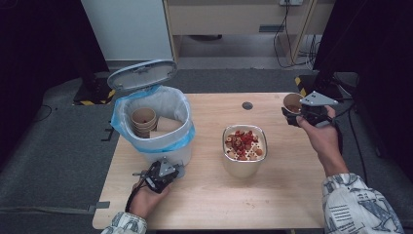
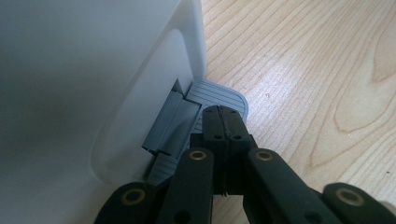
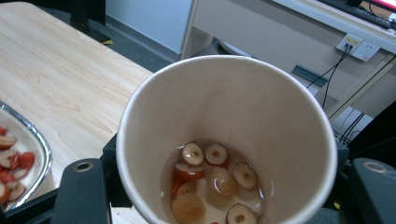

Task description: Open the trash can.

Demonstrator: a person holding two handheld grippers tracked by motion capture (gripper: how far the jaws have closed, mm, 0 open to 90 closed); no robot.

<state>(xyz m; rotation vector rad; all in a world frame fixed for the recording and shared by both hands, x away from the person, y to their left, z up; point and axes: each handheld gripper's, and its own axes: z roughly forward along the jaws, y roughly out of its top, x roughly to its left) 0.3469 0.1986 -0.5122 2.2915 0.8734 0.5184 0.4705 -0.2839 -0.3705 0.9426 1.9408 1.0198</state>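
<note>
A white pedal bin [image 1: 181, 146] with a blue liner stands at the table's left, its grey lid [image 1: 141, 74] up, and stacked paper cups [image 1: 143, 121] lie inside. My left gripper [image 1: 178, 171] is at the bin's foot. In the left gripper view it [image 2: 223, 114] is shut, tips resting on the grey pedal [image 2: 219, 93] beside the bin wall [image 2: 93, 84]. My right gripper [image 1: 292, 116] is raised over the table's far right, shut on a paper cup [image 1: 292, 102]. The right gripper view looks into that cup [image 3: 261, 102], where fruit slices [image 3: 210, 182] sit in a little liquid between the gripper [image 3: 229, 200] jaws.
A steel bowl [image 1: 243, 168] of red fruit slices stands mid-table, and its rim [image 3: 44, 154] shows at the left of the right gripper view. A small round grommet [image 1: 247, 105] sits near the far edge. Bare wood [image 1: 209, 200] lies along the front. Cables and a cabinet are beyond the table.
</note>
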